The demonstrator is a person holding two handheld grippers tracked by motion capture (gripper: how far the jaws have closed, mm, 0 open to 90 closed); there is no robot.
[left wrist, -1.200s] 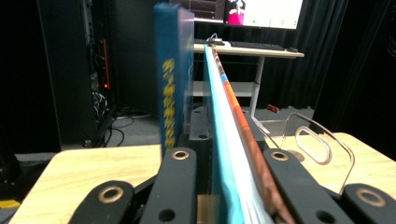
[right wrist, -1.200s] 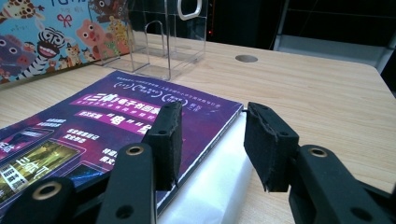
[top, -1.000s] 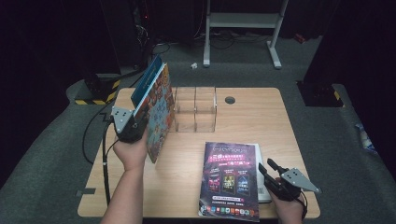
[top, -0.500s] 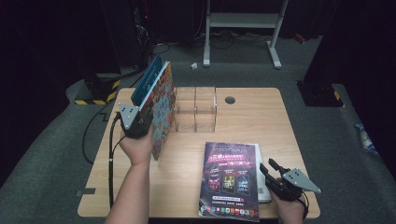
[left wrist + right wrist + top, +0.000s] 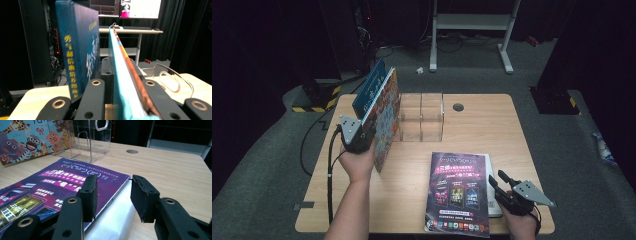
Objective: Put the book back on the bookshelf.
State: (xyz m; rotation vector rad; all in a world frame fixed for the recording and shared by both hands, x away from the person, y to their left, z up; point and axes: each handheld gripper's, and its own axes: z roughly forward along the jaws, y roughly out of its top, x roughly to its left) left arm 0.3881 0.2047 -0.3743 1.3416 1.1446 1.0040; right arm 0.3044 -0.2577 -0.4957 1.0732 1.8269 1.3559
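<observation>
Left tool (image 5: 362, 131): I have it raised over the left part of the worktop (image 5: 472, 125), jaws nearly closed and clamped on two upright books, a blue hardcover (image 5: 368, 90) and a picture book (image 5: 386, 120) with cartoon animals on its cover. The books stand on edge just left of the clear acrylic book holder (image 5: 422, 117). In the left gripper view I see the picture book (image 5: 125, 75) edge-on between the jaws, and the blue hardcover (image 5: 77, 47) on the left with yellow lettering down its spine; I cannot tell there how the hardcover sits against the pad.

Right tool (image 5: 507, 192): low at the near right edge, jaws partly open, holding nothing. The right gripper view puts one pad (image 5: 90, 195) over the corner of the purple magazine (image 5: 62, 187) lying flat, with white sheets (image 5: 112, 220) under it in the gap. That view also shows the animal cover (image 5: 30, 137) and the holder (image 5: 92, 142) far off. From the high view, the magazine (image 5: 459, 192) lies near the front edge.
</observation>
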